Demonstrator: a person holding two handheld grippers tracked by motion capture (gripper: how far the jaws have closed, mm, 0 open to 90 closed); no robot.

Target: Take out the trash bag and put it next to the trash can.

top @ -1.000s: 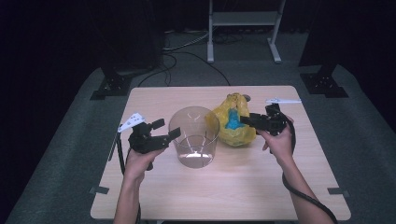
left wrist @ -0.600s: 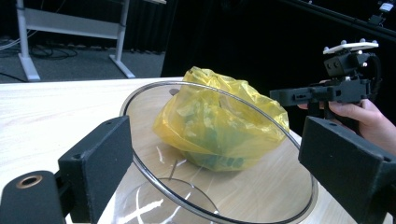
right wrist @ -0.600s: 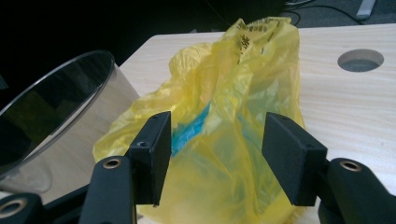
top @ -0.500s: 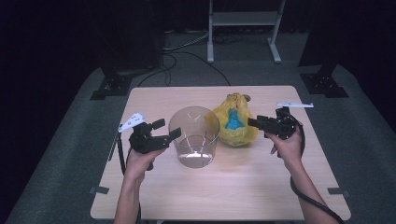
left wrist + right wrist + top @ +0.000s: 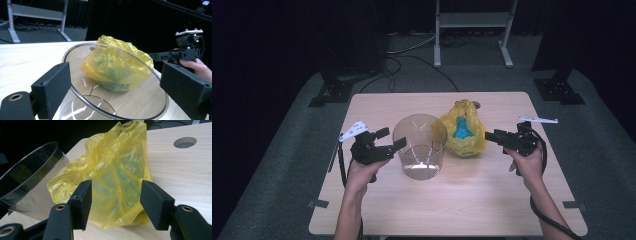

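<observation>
While my left gripper [image 5: 393, 140] gaped beside the clear plastic tub [image 5: 419, 146], steadying,
my right gripper [image 5: 489, 135] gaped empty, facing the crumpled yellow plastic bag [image 5: 463, 129] mid-table.

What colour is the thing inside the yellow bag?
Blue, seen through the bag's open top; clearest in the high view.

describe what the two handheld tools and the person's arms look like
Both are matte black, blocky, pistol-shaped, each with two flat rectangular jaws and brass-coloured pivot holes. The left tool carries a white three-cornered plate and a black cable trailing down; the right tool has a similar pale plate and a black cable. Forearms are bare, no sleeves in view.
</observation>
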